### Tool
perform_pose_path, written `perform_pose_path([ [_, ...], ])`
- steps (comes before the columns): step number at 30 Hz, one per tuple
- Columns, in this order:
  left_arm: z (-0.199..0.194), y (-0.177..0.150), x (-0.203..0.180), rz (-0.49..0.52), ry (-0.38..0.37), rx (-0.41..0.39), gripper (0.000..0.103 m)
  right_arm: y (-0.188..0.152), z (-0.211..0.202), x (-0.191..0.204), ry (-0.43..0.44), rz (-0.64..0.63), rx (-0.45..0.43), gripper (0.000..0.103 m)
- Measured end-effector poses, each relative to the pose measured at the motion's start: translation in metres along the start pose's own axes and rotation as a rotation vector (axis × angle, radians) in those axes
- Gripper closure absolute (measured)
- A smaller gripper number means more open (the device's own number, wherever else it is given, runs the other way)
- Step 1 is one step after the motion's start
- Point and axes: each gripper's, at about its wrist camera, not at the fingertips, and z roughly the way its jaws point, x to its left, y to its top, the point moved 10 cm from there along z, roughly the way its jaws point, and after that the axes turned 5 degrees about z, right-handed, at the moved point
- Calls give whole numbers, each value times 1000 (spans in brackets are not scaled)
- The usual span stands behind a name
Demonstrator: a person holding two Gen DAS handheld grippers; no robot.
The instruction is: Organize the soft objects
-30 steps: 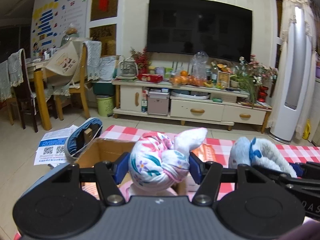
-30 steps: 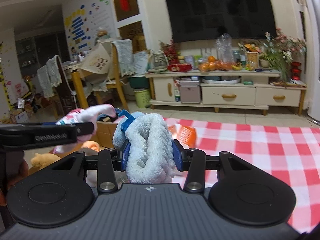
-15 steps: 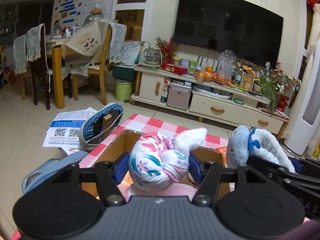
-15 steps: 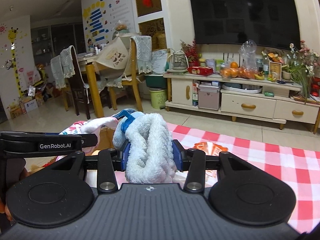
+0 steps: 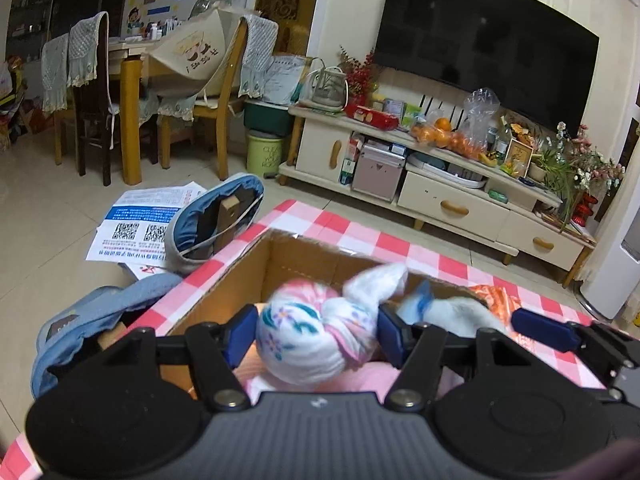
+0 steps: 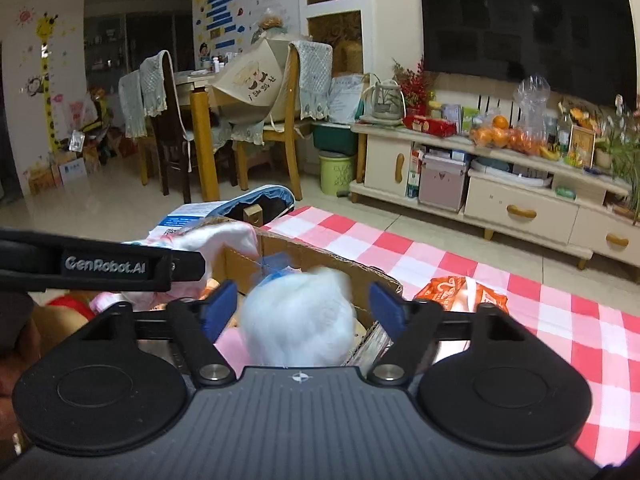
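Observation:
A floral cloth bundle [image 5: 312, 340] sits between the blue pads of my left gripper [image 5: 316, 330], over the open cardboard box [image 5: 240, 276]. Its jaws are starting to open, though the pads still touch the bundle. My right gripper [image 6: 302, 308] is over the same box [image 6: 320, 256] with its jaws opening wide. The white fluffy toy [image 6: 300, 320] between them is blurred, with a gap to each pad. In the left wrist view this toy [image 5: 448, 312] lies at the box's right side beside the right gripper's pad [image 5: 544, 330]. The left gripper's finger [image 6: 104, 266] crosses the right wrist view.
The box stands on a red-and-white checked cloth [image 6: 500, 280] and holds pink and other soft things. An orange packet [image 6: 460, 292] lies just right of it. Blue slippers [image 5: 216, 216] and leaflets [image 5: 132, 224] lie on the floor to the left. A TV cabinet [image 5: 440, 200] stands beyond.
Both grippers have moved left and a little down, over the box. The right jaws have spread apart and the fluffy toy has come free of the pads. The left still holds the bundle.

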Motion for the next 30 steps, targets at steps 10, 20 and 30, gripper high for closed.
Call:
perform_pose_path([
  [10, -38, 15, -9, 40, -13, -124, 1, 11, -82, -26, -87, 131, -122, 2],
  [20, -78, 1, -27, 109, -4, -162, 1, -36, -146, -63, -286, 289, -67, 0],
  [30, -116, -37, -33, 150, 6, -118, 1, -62, -181, -49, -322, 311, -45, 0],
])
